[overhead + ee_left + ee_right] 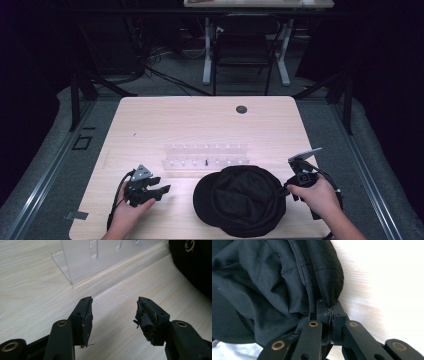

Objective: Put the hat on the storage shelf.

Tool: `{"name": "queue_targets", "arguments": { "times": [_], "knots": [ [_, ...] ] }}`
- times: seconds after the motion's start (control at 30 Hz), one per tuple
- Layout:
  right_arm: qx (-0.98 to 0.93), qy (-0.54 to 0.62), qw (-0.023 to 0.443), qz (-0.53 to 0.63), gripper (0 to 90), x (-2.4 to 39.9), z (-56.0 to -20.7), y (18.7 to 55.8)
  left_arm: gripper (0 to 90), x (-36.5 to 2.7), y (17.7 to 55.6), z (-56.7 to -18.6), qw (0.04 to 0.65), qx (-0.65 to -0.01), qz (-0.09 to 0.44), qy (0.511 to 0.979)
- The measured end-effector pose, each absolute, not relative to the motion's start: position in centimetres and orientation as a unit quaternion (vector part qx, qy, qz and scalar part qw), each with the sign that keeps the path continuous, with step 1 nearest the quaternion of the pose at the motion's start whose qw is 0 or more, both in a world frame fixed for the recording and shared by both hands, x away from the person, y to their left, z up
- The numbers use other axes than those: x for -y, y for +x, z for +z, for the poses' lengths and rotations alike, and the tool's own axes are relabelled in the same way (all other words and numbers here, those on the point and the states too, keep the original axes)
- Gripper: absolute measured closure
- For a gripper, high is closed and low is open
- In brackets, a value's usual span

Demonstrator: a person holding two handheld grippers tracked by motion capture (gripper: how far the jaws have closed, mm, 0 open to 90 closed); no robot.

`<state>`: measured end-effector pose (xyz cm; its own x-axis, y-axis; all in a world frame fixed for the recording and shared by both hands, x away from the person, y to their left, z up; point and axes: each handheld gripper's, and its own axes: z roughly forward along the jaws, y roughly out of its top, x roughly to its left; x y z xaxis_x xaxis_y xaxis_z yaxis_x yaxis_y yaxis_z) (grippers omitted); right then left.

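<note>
Black cap cut off left of right gripper, its pinched edge hidden between the jaws, clear rack cropped beyond left gripper

Cap lying on counter, its edge sitting between right gripper fingers; rack standing beyond and left of them, ahead of left gripper fingers.

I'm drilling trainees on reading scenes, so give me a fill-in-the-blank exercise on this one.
1. The right gripper is shut on the edge of the black ____.
2. The left gripper has its jaws ____.
3. The clear rack lies on the ____ side of the cap.

Missing words: cap; open; far
</note>
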<state>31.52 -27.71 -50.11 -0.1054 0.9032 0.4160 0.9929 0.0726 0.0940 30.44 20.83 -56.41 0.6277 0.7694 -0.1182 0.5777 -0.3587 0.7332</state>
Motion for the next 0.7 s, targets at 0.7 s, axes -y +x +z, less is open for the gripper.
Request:
{"name": "queue_targets", "arguments": {
  "times": [0.7],
  "knots": [
    [0.712, -0.656, 0.146, -0.204, 88.2, 27.9, -46.5, 31.4, 46.6, -20.9, 30.4, -56.4, 0.386, -0.414, 0.124, 0.815]
  ]
}}
